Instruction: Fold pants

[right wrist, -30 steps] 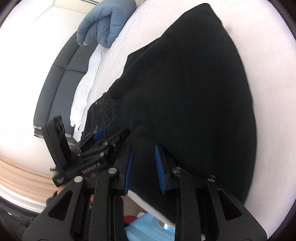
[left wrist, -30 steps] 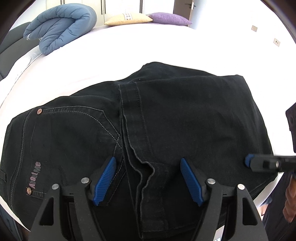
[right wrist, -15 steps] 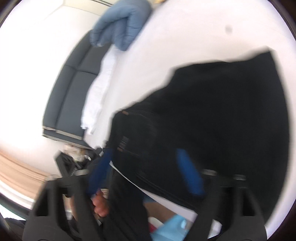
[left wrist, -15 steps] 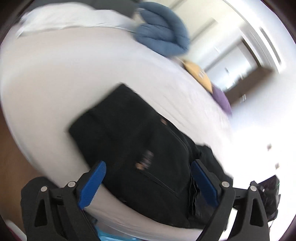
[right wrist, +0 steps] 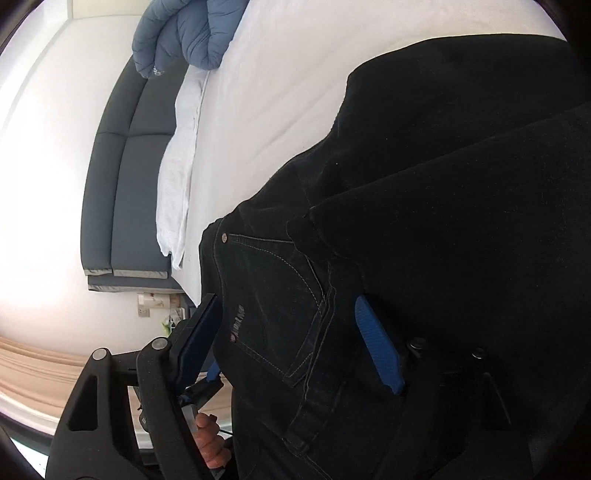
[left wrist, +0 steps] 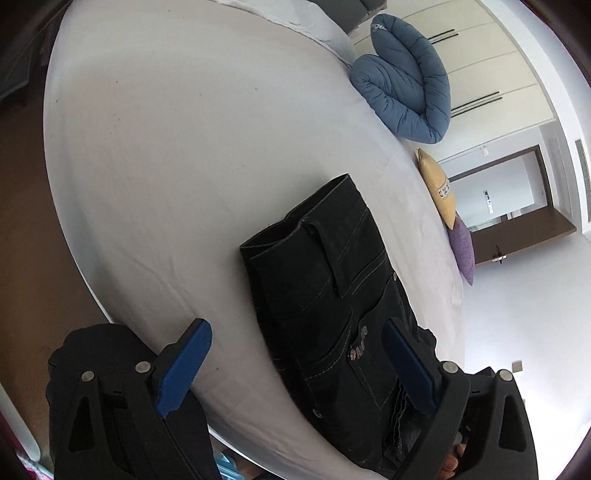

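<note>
Black pants (left wrist: 332, 295) folded on white bed (left wrist: 166, 166), near its edge. Left gripper (left wrist: 295, 369) spread wide, holding nothing. Right gripper (right wrist: 291, 339) likewise open, straddling the pants' pocket area.

Left wrist view: set near the bed (left wrist: 166, 166) edge, looking out between the spread fingers of the left gripper (left wrist: 295, 373), across the white sheet toward the blue duvet (left wrist: 406, 81), the cushions and a doorway; pants (left wrist: 332, 295) at middle range. Right wrist view: rolled sideways, pressed very near the pants (right wrist: 443, 221), fabric filling most of the frame, right gripper (right wrist: 291, 339) in the foreground, facing the grey headboard (right wrist: 125, 177). Shared by both: pants pocket with logo, white sheet, blue duvet (right wrist: 184, 29).
</note>
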Motion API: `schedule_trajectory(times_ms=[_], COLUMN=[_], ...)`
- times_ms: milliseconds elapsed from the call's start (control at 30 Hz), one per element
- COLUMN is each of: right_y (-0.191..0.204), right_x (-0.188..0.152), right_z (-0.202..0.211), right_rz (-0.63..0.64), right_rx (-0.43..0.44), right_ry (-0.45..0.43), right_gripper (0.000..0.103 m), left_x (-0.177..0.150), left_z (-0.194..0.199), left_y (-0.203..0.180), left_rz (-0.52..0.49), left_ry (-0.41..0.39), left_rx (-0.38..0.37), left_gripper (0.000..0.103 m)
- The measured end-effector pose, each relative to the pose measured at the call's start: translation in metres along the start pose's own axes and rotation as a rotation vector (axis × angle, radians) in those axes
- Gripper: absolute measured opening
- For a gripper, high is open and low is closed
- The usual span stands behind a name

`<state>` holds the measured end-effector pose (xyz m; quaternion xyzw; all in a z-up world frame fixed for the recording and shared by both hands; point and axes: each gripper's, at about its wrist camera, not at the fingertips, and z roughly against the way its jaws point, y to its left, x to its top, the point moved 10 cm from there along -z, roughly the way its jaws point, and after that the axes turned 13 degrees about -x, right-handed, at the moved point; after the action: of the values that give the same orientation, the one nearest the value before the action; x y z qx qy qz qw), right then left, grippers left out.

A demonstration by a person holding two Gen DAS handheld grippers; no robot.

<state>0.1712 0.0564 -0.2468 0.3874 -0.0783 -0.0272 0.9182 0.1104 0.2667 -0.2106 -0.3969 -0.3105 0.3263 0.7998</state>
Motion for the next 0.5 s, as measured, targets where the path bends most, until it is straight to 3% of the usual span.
schedule_trajectory(times_ms=[200, 400, 500], right_y=[0.003, 0.004, 0.001], right_x=[-0.001, -0.004, -0.002], right_z=[0.000, 0.004, 0.003], right_rz=[0.021, 0.068, 0.030], right_rx=[-0.074, -0.142, -0.147], right_ry=[-0.018, 0.023, 0.045], right_gripper=[0.075, 0.075, 0.075], left_x=[0.008, 0.018, 0.020], left_z=[-0.009, -0.018, -0.020], left_y=[0.003, 0.003, 0.002], left_rz=[0.058, 0.113, 0.124], left_ry=[-0.014, -0.019, -0.006], left_rx=[-0.034, -0.078, -0.082], left_gripper=[0.099, 0.102, 0.102])
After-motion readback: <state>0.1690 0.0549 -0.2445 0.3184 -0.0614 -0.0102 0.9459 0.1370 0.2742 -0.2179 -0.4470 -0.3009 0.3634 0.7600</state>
